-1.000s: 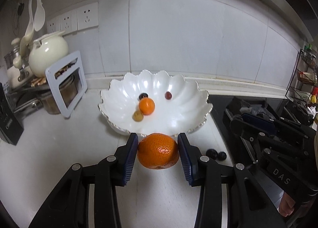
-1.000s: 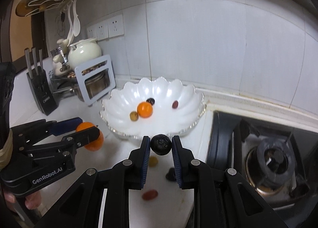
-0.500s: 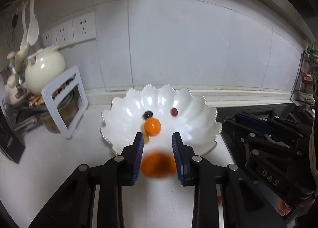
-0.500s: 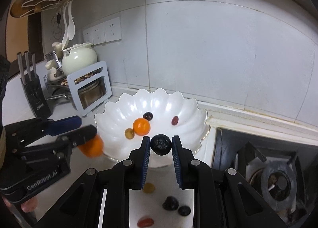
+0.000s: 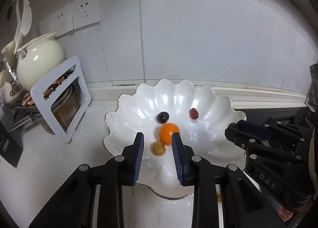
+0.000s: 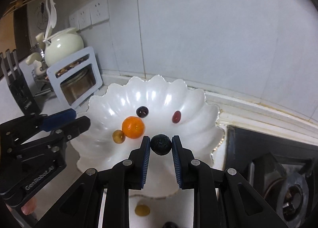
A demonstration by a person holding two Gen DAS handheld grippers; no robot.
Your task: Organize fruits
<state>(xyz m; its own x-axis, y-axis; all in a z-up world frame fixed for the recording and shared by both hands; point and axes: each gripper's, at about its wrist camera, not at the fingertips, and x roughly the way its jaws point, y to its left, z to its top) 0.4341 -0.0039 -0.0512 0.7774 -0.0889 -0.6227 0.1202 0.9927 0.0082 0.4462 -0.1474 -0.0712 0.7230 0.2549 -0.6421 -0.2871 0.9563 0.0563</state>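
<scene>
A white scalloped bowl (image 5: 208, 96) (image 6: 194, 98) stands on the counter by the wall. It holds a small orange (image 5: 169, 133) (image 6: 133, 127), a dark grape (image 5: 163, 117) (image 6: 142, 111), a red grape (image 5: 193, 113) (image 6: 176, 117) and a yellow-brown fruit (image 5: 158, 148) (image 6: 118, 136). My left gripper (image 5: 158, 144) is empty over the bowl's near side, jaws apart. It shows at the left of the right wrist view (image 6: 79, 120). My right gripper (image 6: 160, 144) is shut on a dark round fruit (image 6: 161, 144) above the bowl's front rim.
A cream teapot (image 5: 39, 58) sits on a rack behind a white frame (image 5: 59, 98) at the left. A knife block (image 6: 19, 92) stands further left. A black stove (image 6: 278, 168) lies to the right. A yellow fruit (image 6: 142, 210) and a dark one (image 6: 171, 225) lie on the counter before the bowl.
The big orange has slipped out of my left gripper and is out of view; the jaws are narrower and empty. Both grippers have moved forward over the bowl.
</scene>
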